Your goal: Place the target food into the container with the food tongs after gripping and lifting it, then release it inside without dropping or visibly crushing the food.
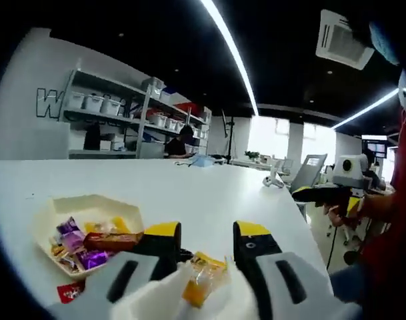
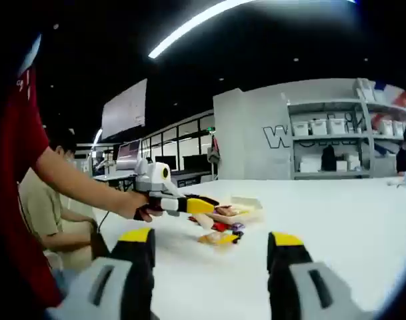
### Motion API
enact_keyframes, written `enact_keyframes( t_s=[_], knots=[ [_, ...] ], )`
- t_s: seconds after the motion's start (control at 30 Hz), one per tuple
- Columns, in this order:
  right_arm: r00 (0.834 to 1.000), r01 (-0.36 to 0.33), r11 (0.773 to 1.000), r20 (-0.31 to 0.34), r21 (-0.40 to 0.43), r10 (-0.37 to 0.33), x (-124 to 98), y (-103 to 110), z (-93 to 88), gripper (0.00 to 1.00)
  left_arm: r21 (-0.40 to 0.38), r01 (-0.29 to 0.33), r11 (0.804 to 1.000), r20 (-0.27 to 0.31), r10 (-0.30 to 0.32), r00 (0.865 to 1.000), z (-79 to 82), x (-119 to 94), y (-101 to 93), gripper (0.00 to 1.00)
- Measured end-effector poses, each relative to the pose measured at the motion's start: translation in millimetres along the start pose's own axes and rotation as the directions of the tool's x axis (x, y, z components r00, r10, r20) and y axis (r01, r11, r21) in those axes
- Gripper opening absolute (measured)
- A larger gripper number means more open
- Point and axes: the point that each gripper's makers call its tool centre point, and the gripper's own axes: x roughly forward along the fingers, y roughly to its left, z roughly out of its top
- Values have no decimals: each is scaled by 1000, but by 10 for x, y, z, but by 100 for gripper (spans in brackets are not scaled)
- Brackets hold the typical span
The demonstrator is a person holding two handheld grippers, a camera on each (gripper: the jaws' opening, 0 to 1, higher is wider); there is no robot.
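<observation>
A white tray (image 1: 89,203) stands on the white table at the left and holds several wrapped snacks, purple, yellow and brown. My left gripper (image 1: 208,233) is open just to its right, its yellow-tipped jaws wide apart. An orange wrapped snack (image 1: 203,279) lies on the table low between them, and I cannot tell if they touch it. In the right gripper view the left gripper (image 2: 189,205) hovers over the same orange snack (image 2: 219,237), next to the tray (image 2: 248,203). My right gripper (image 2: 213,243) stands open farther back with nothing between its jaws. It shows as the right gripper (image 1: 323,193), held by a hand.
A red packet (image 1: 71,291) lies on the table in front of the tray. The table's edge (image 1: 303,213) runs along the right side. Shelves with white bins (image 1: 103,107) stand against the back wall. A seated person (image 2: 46,213) is beside the table.
</observation>
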Motion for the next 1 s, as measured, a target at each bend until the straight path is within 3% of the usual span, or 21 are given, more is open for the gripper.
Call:
enact_keyframes(
  t_s=[0.1,0.13,0.27,0.37,0.5,0.53,0.6,0.87,0.93,1.0],
  knots=[
    [997,14,996,-71,-85,-20,0,-54,-136,58,-3,-6,1000,12,6,1000,47,-17,15,30],
    [995,12,991,-96,-136,-25,-1,-75,-180,59,-1,-7,1000,11,7,1000,47,-19,16,30],
    [990,27,980,-134,-196,-54,-13,-115,-245,68,-1,-9,1000,8,9,1000,41,-22,21,30],
    [986,20,985,-160,-171,-48,-6,-47,-351,71,17,14,1000,-17,-14,1000,-19,-28,-30,30],
    [985,-4,997,-175,-76,-9,31,42,-428,99,20,18,1000,-22,-18,1000,-27,-25,-43,30],
    [978,-16,999,-206,-42,7,20,79,-484,96,3,20,1000,-21,-20,1000,-33,-8,-45,30],
    [982,-5,999,-187,-53,-5,26,80,-459,99,4,19,1000,-29,-19,999,-54,8,-38,30],
    [976,0,1000,-218,-29,-6,37,51,-501,99,21,40,999,-40,-39,998,-50,53,-14,30],
    [973,-3,1000,-232,-23,-2,39,55,-521,99,67,90,994,-32,-88,996,5,64,-66,30],
    [970,-7,1000,-241,-25,1,37,68,-534,99,75,101,992,-34,-99,995,21,58,-44,30]
  ],
)
